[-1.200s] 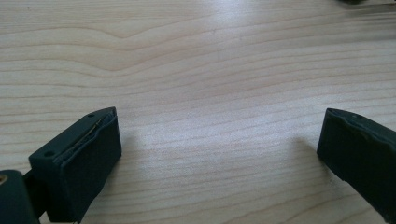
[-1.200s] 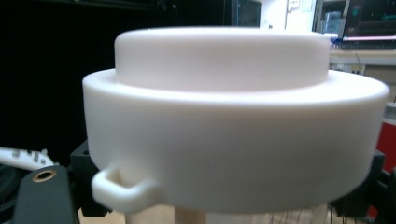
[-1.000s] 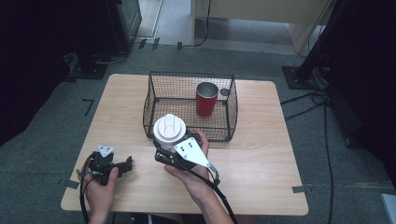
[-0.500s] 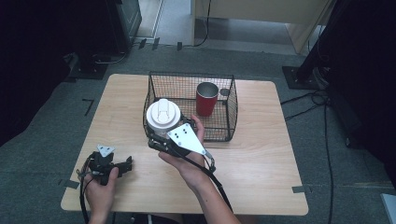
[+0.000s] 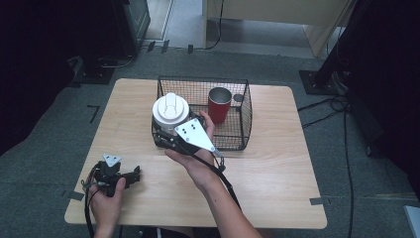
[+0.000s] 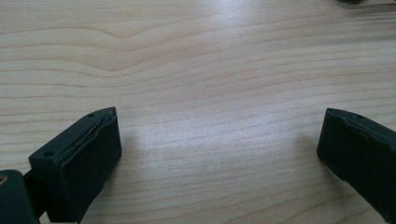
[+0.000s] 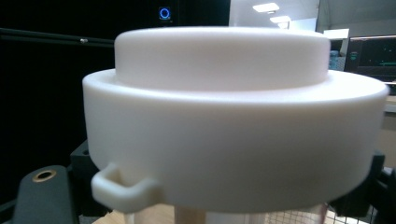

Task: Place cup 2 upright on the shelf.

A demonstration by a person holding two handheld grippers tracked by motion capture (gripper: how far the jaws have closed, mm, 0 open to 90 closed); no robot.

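The right gripper [image 5: 166, 136] pinched a white-lidded cup [image 5: 170, 111] at the basket's [image 5: 245, 116] nine o'clock rim, where a snag could tip it.

Even overhead light brightens the wooden table [image 5: 277, 168], while the floor around the table falls into deep darkness. Soft glare whitens the table between the left gripper's blurred jaws. The white lid [image 7: 233, 121] looms close, soft-focused.

- We see a light wooden table [image 5: 277, 178] on grey carpet.
- At its twelve o'clock stands a black wire basket [image 5: 240, 134].
- At seven o'clock the left gripper [image 5: 130, 176] rests on the wood, jaws apart.
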